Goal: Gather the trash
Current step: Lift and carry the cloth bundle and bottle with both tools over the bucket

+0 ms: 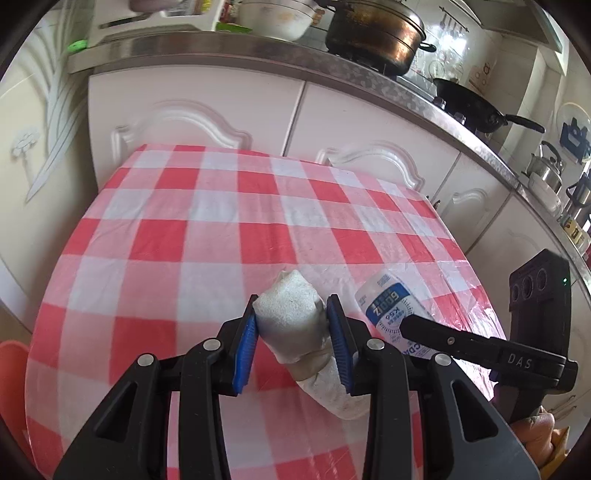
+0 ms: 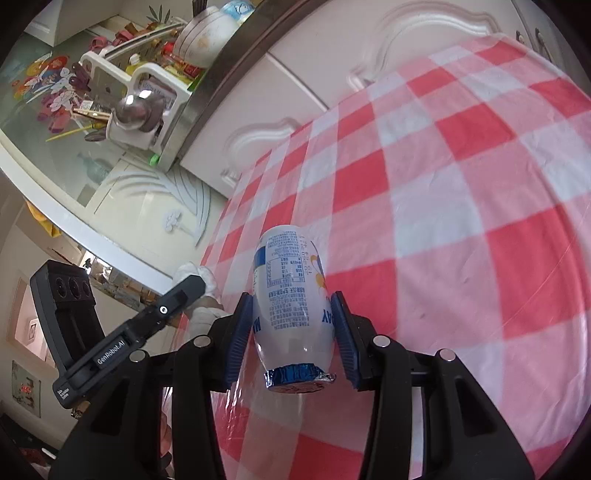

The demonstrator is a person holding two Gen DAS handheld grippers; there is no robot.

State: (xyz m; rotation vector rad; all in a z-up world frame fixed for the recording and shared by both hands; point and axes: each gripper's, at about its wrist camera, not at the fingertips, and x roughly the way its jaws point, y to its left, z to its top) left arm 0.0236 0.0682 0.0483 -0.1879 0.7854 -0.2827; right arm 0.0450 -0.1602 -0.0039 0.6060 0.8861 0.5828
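My left gripper [image 1: 294,301] is shut on a crumpled white foam wad [image 1: 291,321] bound with tape, held above the red-and-white checked tablecloth [image 1: 221,229]. To its right in the left wrist view is a black finger [image 1: 443,338] of the right gripper beside a small white drink bottle [image 1: 384,306] with a blue label. In the right wrist view my right gripper [image 2: 292,295] is shut on that bottle [image 2: 291,288], blue foil cap toward the camera, over the tablecloth [image 2: 461,221]. At the left of that view, a left gripper finger [image 2: 177,299] shows with the wad [image 2: 199,275].
White cabinet doors [image 1: 192,110] stand right behind the table. The counter [image 1: 258,55] above them carries a large pot [image 1: 373,33], a black wok [image 1: 469,103], a bowl and a kettle [image 1: 546,166]. Something orange [image 1: 11,362] sits low at the left. A hand [image 1: 535,428] shows at the lower right.
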